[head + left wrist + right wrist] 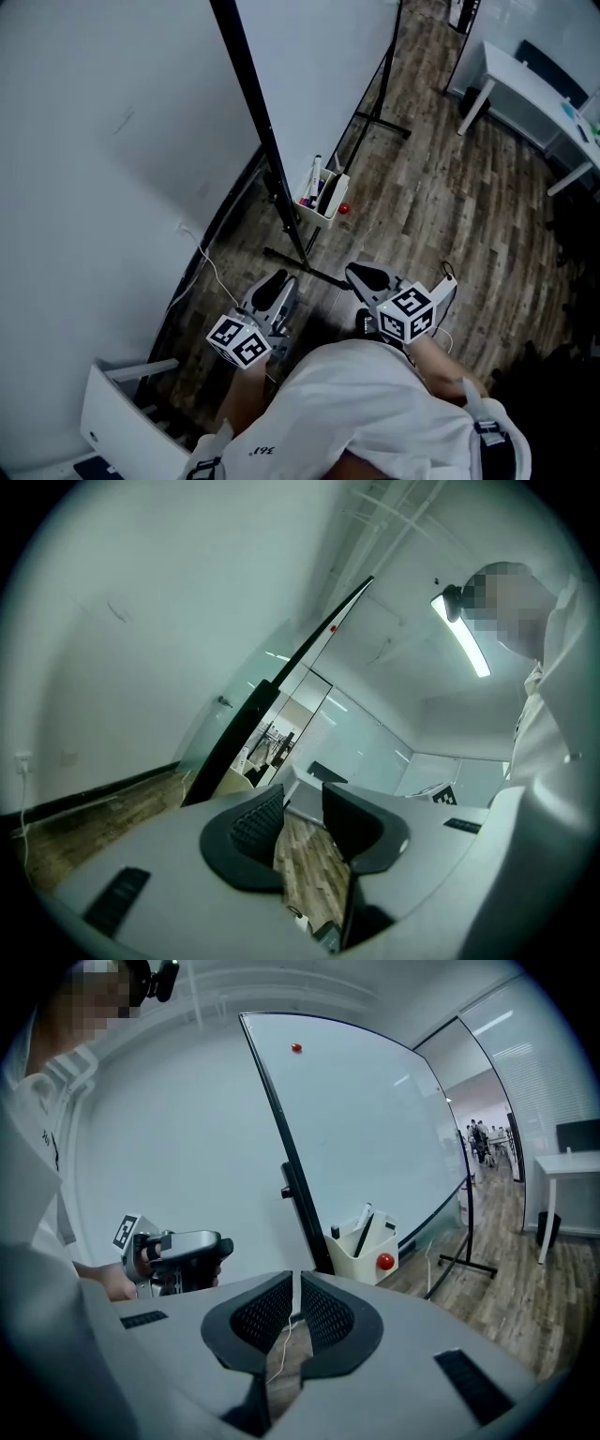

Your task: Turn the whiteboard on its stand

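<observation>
The whiteboard stands tilted in its black frame on a black stand just ahead of me. In the right gripper view the whiteboard fills the centre, with a red magnet near its top. My left gripper hangs low near the stand's foot; in its own view the left gripper is open, nothing between the jaws, and the board's dark edge runs ahead. My right gripper is beside it; in its own view the right gripper is shut and empty.
A white marker box with pens hangs at the board's lower corner, a red ball next to it. The wall is close on the left, with a white cable along the floor. A white desk stands far right.
</observation>
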Demonstrator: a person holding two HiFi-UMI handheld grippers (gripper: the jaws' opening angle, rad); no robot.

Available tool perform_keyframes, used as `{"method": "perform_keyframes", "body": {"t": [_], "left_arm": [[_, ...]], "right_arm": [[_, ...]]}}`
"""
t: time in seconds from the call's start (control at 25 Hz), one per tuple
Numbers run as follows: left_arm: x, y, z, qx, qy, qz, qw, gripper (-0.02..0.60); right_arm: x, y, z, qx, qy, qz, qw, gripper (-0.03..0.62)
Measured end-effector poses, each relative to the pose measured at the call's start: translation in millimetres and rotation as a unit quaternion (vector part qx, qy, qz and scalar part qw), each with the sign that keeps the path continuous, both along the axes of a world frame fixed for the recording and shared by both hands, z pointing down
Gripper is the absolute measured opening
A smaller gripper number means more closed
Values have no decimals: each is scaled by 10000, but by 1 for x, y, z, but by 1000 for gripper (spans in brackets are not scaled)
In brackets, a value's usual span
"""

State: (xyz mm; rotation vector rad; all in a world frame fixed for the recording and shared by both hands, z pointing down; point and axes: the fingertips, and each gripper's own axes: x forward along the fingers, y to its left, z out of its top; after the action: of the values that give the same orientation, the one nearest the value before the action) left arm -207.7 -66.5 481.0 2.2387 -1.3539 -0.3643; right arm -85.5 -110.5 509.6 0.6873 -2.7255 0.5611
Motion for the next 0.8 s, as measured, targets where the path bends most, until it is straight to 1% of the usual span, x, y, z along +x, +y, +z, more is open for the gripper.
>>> {"method": "perform_keyframes", "body": {"t": [0.08, 0.2, 0.48, 0.64, 0.8], "left_arm": [[1, -10, -2, 51, -114, -91, 9999, 136], [1, -23, -9, 132, -272, -223, 9993, 153], [-5, -46, -19, 250, -476, -488, 9974, 156], [-12, -57, -21, 230, -579, -612, 9962, 156], [-21, -67, -25, 246, -689, -718, 9947, 156]], "right_arm": [[5, -6, 0, 12, 17, -16, 10000, 29], [15, -14, -3, 45, 17, -15, 10000, 29], [29, -31, -8, 105, -69, -20, 9999, 29], [27, -43, -12, 186, -113, -89, 9997, 29], [13, -56, -23, 332, -235, -211, 9989, 29]]}}
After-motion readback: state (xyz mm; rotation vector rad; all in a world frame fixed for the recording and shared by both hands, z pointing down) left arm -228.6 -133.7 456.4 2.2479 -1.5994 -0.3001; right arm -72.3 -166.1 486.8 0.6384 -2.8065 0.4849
